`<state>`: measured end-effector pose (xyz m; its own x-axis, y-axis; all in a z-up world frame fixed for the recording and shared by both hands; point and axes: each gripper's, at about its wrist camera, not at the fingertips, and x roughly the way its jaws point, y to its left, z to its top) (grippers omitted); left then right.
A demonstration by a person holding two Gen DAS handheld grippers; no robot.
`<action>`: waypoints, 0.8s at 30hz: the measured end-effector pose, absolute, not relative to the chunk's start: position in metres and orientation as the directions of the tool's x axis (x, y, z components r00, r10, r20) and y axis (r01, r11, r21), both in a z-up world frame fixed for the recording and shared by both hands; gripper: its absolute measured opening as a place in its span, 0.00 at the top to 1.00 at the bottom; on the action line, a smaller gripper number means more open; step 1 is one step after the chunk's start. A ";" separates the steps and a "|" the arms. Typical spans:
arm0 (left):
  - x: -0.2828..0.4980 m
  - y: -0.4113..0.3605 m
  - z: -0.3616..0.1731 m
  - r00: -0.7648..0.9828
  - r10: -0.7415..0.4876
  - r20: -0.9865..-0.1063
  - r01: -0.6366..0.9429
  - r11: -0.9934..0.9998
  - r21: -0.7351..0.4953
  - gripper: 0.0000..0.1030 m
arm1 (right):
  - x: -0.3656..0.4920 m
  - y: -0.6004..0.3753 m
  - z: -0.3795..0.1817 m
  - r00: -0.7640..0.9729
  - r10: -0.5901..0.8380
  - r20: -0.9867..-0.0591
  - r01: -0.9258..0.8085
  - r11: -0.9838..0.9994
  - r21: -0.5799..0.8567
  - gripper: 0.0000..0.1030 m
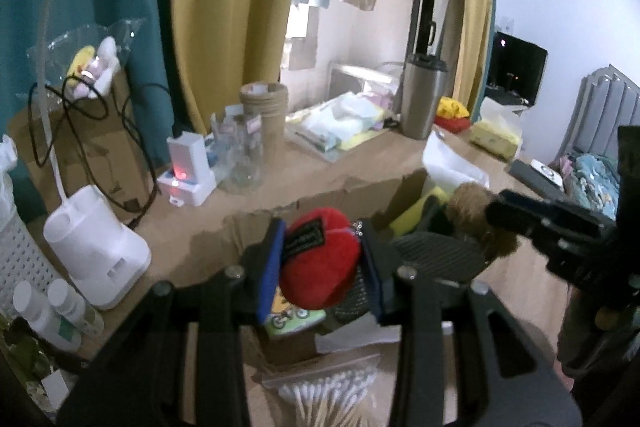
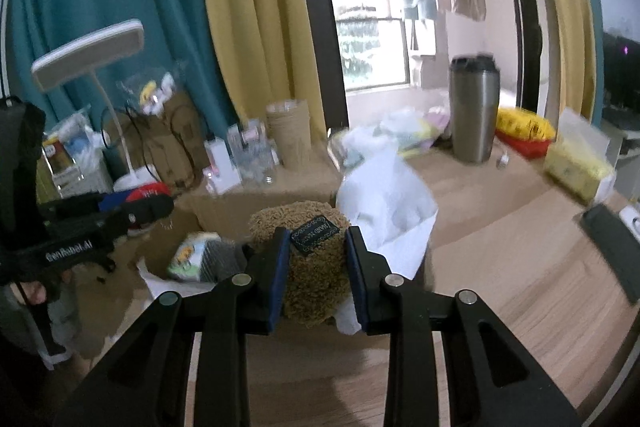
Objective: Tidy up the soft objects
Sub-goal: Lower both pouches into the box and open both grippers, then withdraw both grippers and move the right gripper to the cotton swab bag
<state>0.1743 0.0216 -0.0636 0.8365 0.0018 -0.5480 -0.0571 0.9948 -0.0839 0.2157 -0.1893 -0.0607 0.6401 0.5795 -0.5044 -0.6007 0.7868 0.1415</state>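
My left gripper (image 1: 323, 269) was clamped on a red plush toy (image 1: 320, 263) at the lower centre of the left wrist view, above an open cardboard box (image 1: 248, 223), and only that view showed the bag of cotton swabs (image 1: 324, 395) along the bottom edge. My right gripper (image 2: 316, 267) was clamped on a brown fuzzy toy (image 2: 316, 279) with a dark label, low in the centre of the right wrist view beside white paper (image 2: 384, 203). Only that view showed the window (image 2: 372, 39) at upper centre.

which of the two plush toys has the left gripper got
The red plush toy, pinched in the left gripper; the brown fuzzy one sits in the right gripper.
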 end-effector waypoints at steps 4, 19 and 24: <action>0.182 0.024 -0.073 0.816 -0.007 -0.577 -0.055 0.995 -0.089 0.63 | 0.220 -0.182 -0.075 0.614 0.579 -0.537 -0.605 0.782 0.150 0.70; 0.191 0.026 -0.086 0.789 -0.007 -0.614 -0.067 0.993 -0.097 0.59 | 0.219 -0.176 -0.083 0.583 0.577 -0.572 -0.616 0.773 0.151 0.55; 0.187 0.022 -0.080 0.800 -0.013 -0.600 -0.055 0.994 -0.095 0.48 | 0.213 -0.180 -0.073 0.598 0.584 -0.549 -0.617 0.773 0.149 0.48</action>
